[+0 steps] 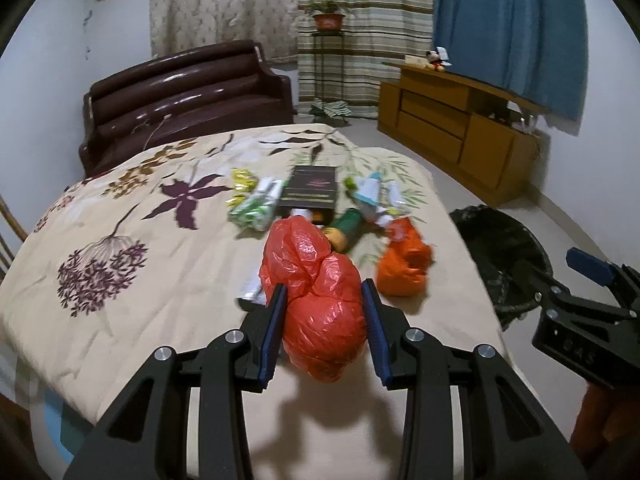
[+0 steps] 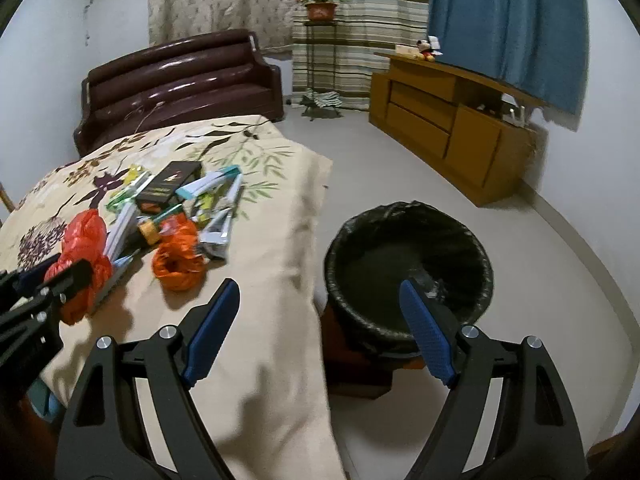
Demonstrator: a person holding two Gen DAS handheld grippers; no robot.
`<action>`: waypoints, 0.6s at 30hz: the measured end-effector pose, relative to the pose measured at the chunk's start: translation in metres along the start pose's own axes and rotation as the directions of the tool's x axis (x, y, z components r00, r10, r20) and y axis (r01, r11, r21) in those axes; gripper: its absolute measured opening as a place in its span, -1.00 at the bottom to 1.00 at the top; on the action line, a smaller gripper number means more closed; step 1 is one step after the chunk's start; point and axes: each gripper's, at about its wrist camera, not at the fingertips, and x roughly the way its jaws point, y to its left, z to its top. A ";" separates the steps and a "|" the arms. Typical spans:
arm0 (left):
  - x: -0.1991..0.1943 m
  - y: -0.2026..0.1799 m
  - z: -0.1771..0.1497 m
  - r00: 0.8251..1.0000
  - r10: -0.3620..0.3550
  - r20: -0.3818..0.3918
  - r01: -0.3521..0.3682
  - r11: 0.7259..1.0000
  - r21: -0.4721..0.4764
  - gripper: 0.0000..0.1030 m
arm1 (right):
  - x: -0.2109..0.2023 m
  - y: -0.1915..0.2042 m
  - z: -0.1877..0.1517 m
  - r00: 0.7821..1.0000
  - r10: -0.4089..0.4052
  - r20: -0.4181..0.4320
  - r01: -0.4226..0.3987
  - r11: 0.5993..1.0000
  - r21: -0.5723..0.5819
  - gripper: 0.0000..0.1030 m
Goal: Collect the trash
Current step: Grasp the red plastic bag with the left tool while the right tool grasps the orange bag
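Observation:
A crumpled red plastic bag point(image 1: 320, 300) lies on the bed between the fingers of my left gripper point(image 1: 326, 316); the blue pads touch its sides. It also shows in the right wrist view point(image 2: 82, 248). An orange bag point(image 1: 404, 264) point(image 2: 178, 260) lies to its right. Behind them lie wrappers point(image 1: 256, 204), a dark box point(image 1: 312, 188) and a green bottle point(image 1: 348, 228). My right gripper point(image 2: 320, 328) is open and empty, over the bed edge and the black-lined trash bin point(image 2: 408, 268), which stands on the floor to the right of the bed point(image 1: 496, 256).
The floral bedspread point(image 1: 140, 220) covers the bed. A dark brown sofa point(image 1: 188, 92) stands behind it. A wooden cabinet point(image 2: 448, 120) lines the right wall. A plant stand point(image 1: 328, 40) stands by the striped curtain.

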 end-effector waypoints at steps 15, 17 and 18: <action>0.004 0.062 -0.003 0.996 0.087 0.012 -0.085 0.994 -0.072 -0.26 | 0.015 0.058 0.012 0.995 0.100 -0.030 -0.102 0.993 -0.056 0.32; 0.007 0.067 -0.003 0.996 0.089 0.009 -0.088 0.993 -0.078 -0.26 | 0.020 0.067 0.013 0.994 0.103 -0.036 -0.105 0.992 -0.070 0.31; 0.008 0.071 -0.004 0.996 0.091 0.006 -0.091 0.993 -0.080 -0.26 | 0.021 0.070 0.013 0.994 0.101 -0.038 -0.104 0.992 -0.071 0.31</action>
